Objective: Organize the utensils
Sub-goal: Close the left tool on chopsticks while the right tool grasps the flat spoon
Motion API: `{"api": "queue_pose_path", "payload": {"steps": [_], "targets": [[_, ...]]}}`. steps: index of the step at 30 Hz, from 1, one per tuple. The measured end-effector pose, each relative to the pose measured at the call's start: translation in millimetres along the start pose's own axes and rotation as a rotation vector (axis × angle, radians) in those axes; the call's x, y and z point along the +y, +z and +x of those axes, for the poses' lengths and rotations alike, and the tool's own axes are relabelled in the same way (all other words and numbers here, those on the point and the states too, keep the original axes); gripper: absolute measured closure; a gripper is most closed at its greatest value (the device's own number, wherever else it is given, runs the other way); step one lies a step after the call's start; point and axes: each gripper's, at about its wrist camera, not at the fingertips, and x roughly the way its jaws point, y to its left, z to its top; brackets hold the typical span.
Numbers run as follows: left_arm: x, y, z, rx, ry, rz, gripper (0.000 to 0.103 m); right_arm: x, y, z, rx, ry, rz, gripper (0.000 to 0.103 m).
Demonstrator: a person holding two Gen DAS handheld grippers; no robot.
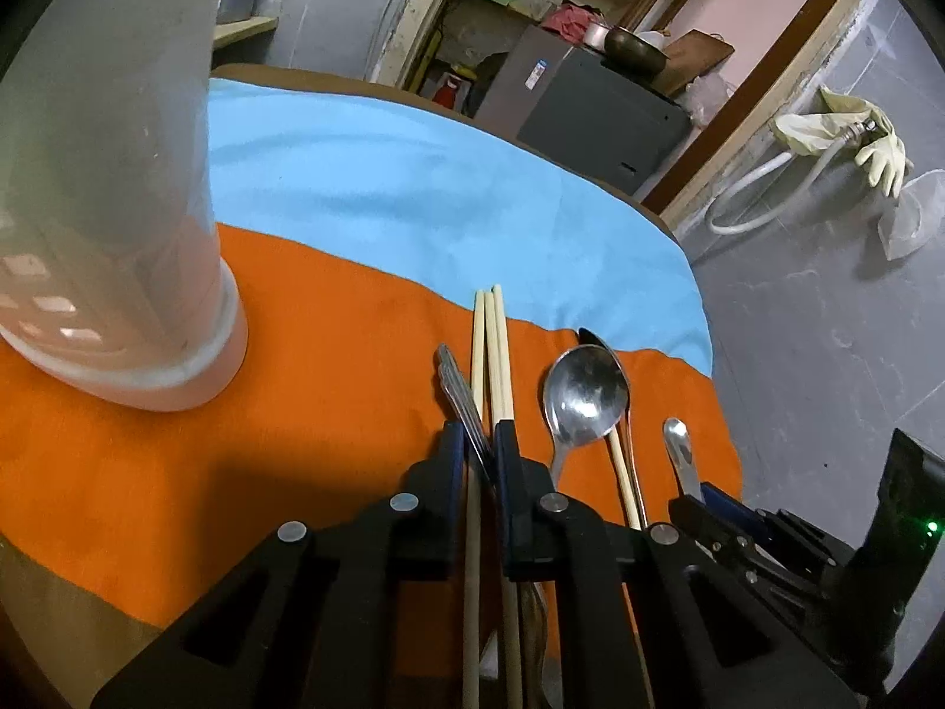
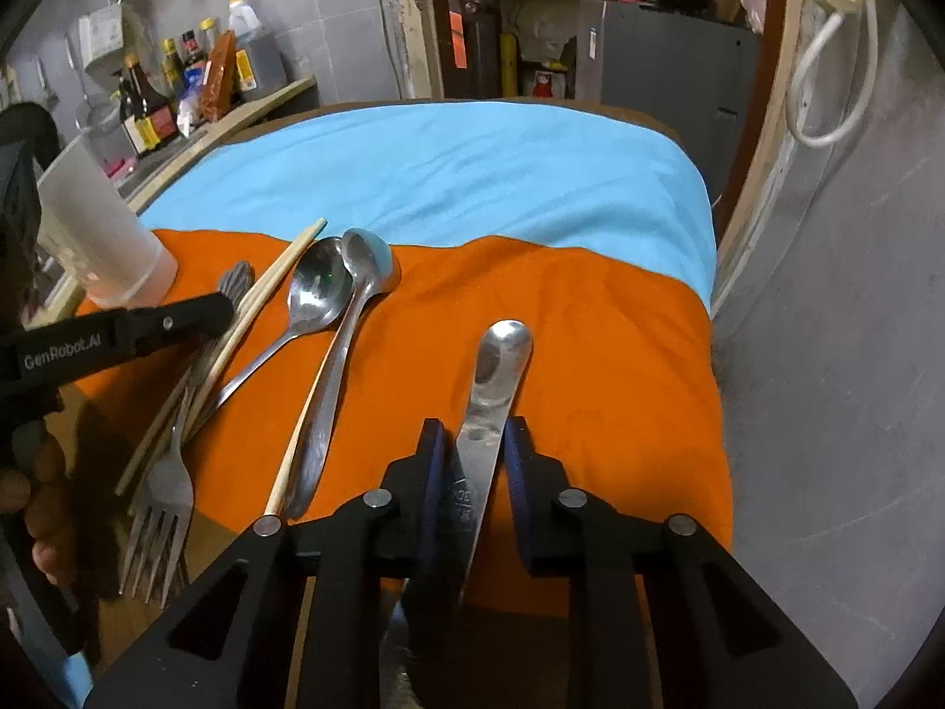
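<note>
- Two claws are seen over the orange cloth (image 2: 590, 342) on the desk.
- A fork handle (image 1: 466, 407) and chopsticks (image 1: 493, 354) are pinched in the nearly closed left claw (image 1: 475, 443).
- A flat steel handle (image 2: 487, 413) lies between the narrowed pads of the right claw (image 2: 475, 449).
- Two spoons (image 2: 331, 295) lie between them; a translucent cup (image 1: 112, 207) stands further left.

Two close fisheye views looked steeply down along each gripper's fingers, facing the far doorway. Both shared the orange cloth (image 1: 331, 354), spoons beyond the fingertips, and frosted cup (image 2: 100, 236) off left
</note>
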Motion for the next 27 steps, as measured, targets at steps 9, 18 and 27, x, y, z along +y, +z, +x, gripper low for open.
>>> {"api": "queue_pose_path", "payload": {"steps": [9,18,27], "targets": [[6,18,8,0.053,-0.007,-0.012,0.095,3,19,13,-0.004,0.020,0.025,0.074],[-1,18,16,0.051,0.016,0.014,0.095,11,24,20,-0.004,-0.029,-0.036,0.068],[-3,1,-13,-0.064,-0.052,-0.021,0.101,4,24,17,0.010,-0.032,0.056,0.088]]}}
